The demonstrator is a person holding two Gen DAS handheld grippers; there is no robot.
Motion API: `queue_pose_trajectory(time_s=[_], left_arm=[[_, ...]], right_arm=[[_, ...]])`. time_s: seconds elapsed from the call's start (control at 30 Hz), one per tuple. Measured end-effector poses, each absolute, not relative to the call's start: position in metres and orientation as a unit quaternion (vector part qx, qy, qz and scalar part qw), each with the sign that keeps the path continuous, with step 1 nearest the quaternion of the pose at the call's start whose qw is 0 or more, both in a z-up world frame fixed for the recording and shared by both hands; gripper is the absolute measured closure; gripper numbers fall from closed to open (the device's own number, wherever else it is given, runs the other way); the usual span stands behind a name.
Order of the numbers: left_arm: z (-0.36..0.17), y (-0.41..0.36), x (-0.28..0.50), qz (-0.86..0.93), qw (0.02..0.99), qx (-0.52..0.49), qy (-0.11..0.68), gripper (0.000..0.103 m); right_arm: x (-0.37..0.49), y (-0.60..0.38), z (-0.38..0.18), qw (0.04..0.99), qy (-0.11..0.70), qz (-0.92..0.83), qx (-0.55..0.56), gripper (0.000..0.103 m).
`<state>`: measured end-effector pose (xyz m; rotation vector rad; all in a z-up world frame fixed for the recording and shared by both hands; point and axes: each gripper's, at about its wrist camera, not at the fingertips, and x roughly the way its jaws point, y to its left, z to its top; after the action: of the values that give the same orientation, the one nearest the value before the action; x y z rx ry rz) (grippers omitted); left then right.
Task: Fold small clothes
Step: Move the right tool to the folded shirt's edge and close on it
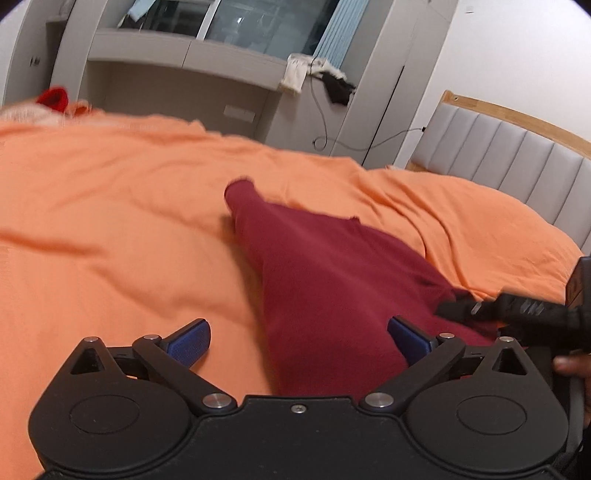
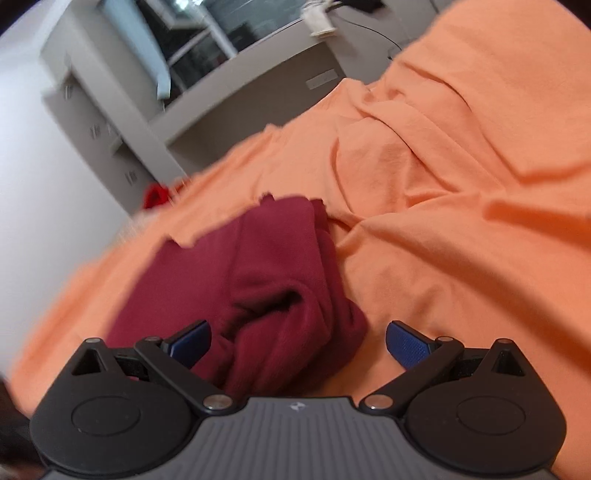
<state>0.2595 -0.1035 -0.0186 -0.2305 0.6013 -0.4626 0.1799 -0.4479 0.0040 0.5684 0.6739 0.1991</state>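
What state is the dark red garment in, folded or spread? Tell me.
Partly folded, not neat. The dark red garment lies on the orange bedsheet in bunched, overlapping layers, one narrow end stretched out flat.

Home bedroom: orange-sheeted bed (image 1: 110, 221), padded headboard (image 1: 509, 155), window (image 1: 258, 26).

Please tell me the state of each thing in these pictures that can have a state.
Left gripper: open, holds nothing.
Right gripper: open, holds nothing.
Maroon garment: bunched, lying on the sheet, not folded flat.
Orange sheet: spread, wrinkled.
Red cloth: crumpled at the far edge.
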Motion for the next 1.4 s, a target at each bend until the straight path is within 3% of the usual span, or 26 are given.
queue_pose_trajectory(time_s=[0.17,0.33,0.4,0.57,0.77,1.07,1.4], left_arm=[[-0.022,-0.104,0.259,-0.230,0.922,-0.110,0.293,0.001],[-0.023,-0.104,0.257,-0.231,0.922,-0.111,0.289,0.000],[-0.023,-0.105,0.257,-0.231,0.922,-0.110,0.290,0.000],[-0.022,-0.106,0.256,-0.230,0.923,-0.108,0.290,0.001],[-0.022,-0.105,0.256,-0.230,0.923,-0.108,0.290,0.000],[-0.023,-0.106,0.256,-0.230,0.923,-0.107,0.289,0.000],[-0.023,-0.106,0.256,-0.230,0.923,-0.106,0.289,0.000]], right_arm=[[0.177,-0.462,0.009,0.900,0.287,0.077,0.317,0.008],[0.180,-0.465,0.008,0.907,0.279,0.064,0.309,0.037],[0.181,-0.462,0.007,0.910,0.275,0.067,0.302,0.055],[0.175,-0.437,0.016,0.945,0.246,0.060,0.206,0.073],[0.156,-0.383,0.026,0.979,0.195,0.053,0.002,0.076],[0.155,-0.377,0.029,0.979,0.195,0.056,0.000,0.076],[0.138,-0.334,0.023,0.976,0.144,0.073,-0.146,0.080]])
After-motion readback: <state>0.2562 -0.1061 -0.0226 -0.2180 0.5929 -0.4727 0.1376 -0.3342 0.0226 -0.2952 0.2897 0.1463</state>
